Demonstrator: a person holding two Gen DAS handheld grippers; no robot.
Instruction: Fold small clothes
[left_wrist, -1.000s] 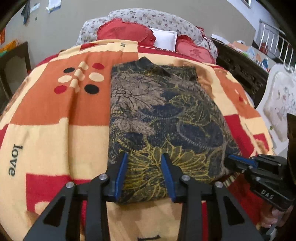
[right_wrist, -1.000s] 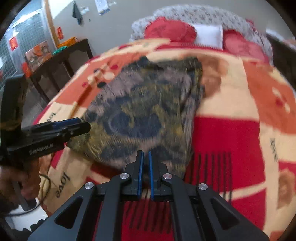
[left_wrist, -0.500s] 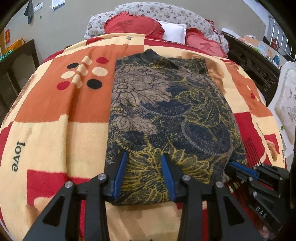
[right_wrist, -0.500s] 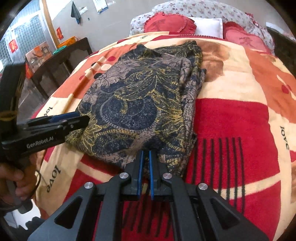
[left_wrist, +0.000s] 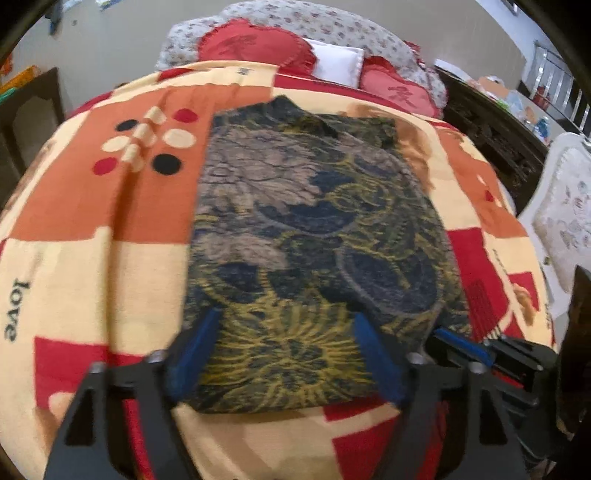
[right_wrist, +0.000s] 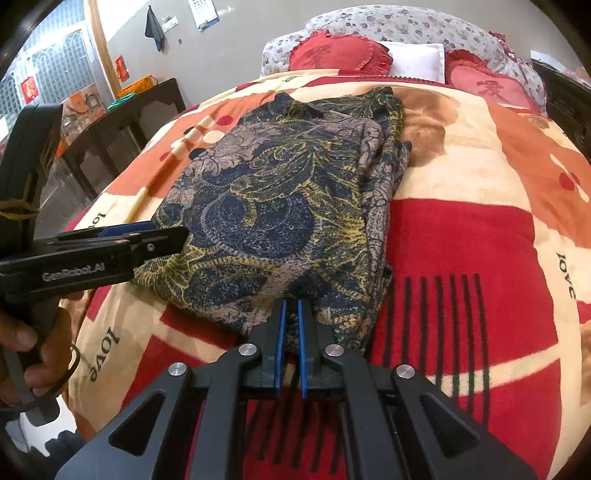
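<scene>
A dark patterned garment (left_wrist: 310, 236) in navy, grey and yellow lies folded in a long rectangle on the bed; it also shows in the right wrist view (right_wrist: 280, 206). My left gripper (left_wrist: 284, 354) is open wide over the garment's near edge, its blue fingers spread on either side of the yellow pattern. My right gripper (right_wrist: 290, 332) is shut on the garment's near hem, with cloth pinched between its blue pads. The left gripper also shows from the side in the right wrist view (right_wrist: 147, 236), and the right gripper at the right edge of the left wrist view (left_wrist: 465, 343).
The bed is covered by a red, orange and cream blanket (right_wrist: 480, 240) with "love" lettering. Red heart pillows (left_wrist: 255, 44) and a white pillow (right_wrist: 413, 55) lie at the head. A dark wooden table (right_wrist: 122, 110) stands on the left, a white chair (left_wrist: 565, 206) on the right.
My left gripper has opened much wider over the garment's near edge. My right gripper stays shut on the hem. The garment has stayed in place.
</scene>
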